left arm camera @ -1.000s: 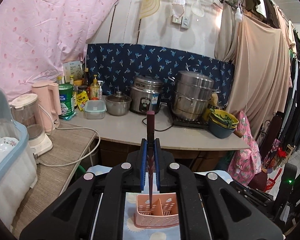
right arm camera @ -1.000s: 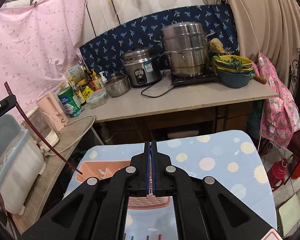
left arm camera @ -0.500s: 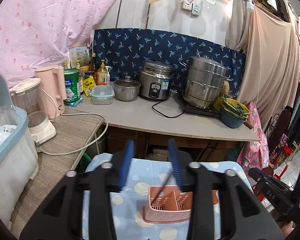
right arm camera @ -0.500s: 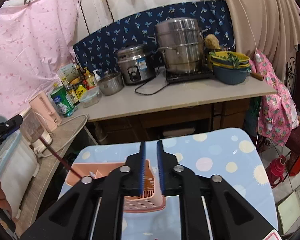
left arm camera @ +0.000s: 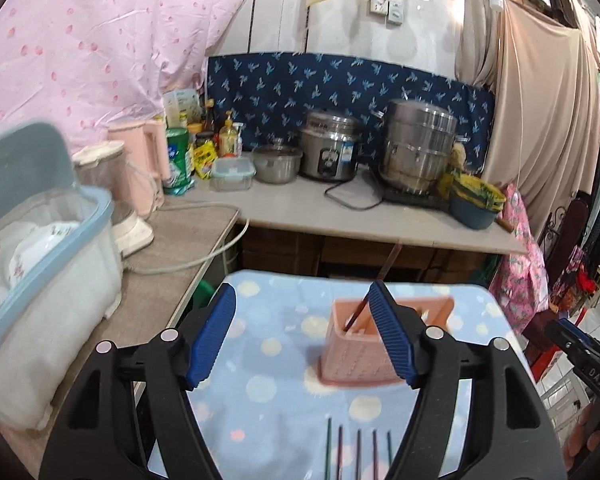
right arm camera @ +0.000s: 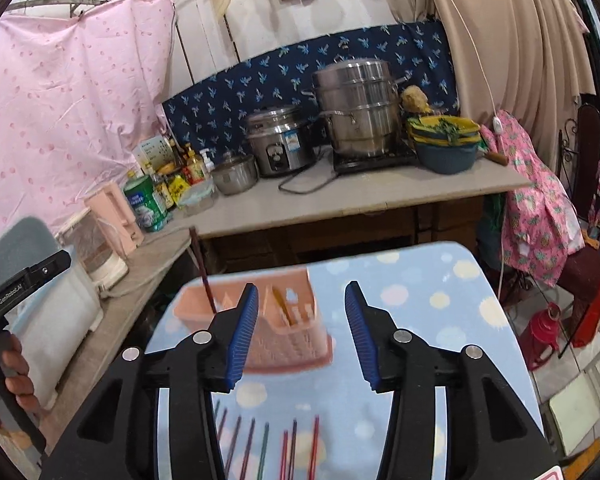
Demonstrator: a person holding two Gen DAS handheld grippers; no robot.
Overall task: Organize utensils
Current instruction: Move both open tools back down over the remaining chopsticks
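A pink slotted utensil holder (left arm camera: 364, 346) stands on the blue dotted tablecloth (left arm camera: 276, 384); it also shows in the right wrist view (right arm camera: 284, 320). A dark red chopstick (left arm camera: 376, 284) leans in its left compartment, also seen in the right wrist view (right arm camera: 202, 268). Several coloured chopsticks (left arm camera: 358, 454) lie in a row on the cloth near me, also in the right wrist view (right arm camera: 268, 444). My left gripper (left arm camera: 302, 336) is open and empty, left of the holder. My right gripper (right arm camera: 302, 334) is open and empty, above the holder's right side.
A kitchen counter (left arm camera: 340, 216) with pots, a rice cooker (left arm camera: 328, 152) and bottles runs behind the table. A side counter on the left holds a blue-rimmed dish bin (left arm camera: 40, 264), a blender and a pink kettle (left arm camera: 140, 164). The table's right edge drops to the floor (right arm camera: 572, 400).
My left gripper let go of the dark red chopstick into the holder, opened wide and pulled back. My right gripper went from shut to open.
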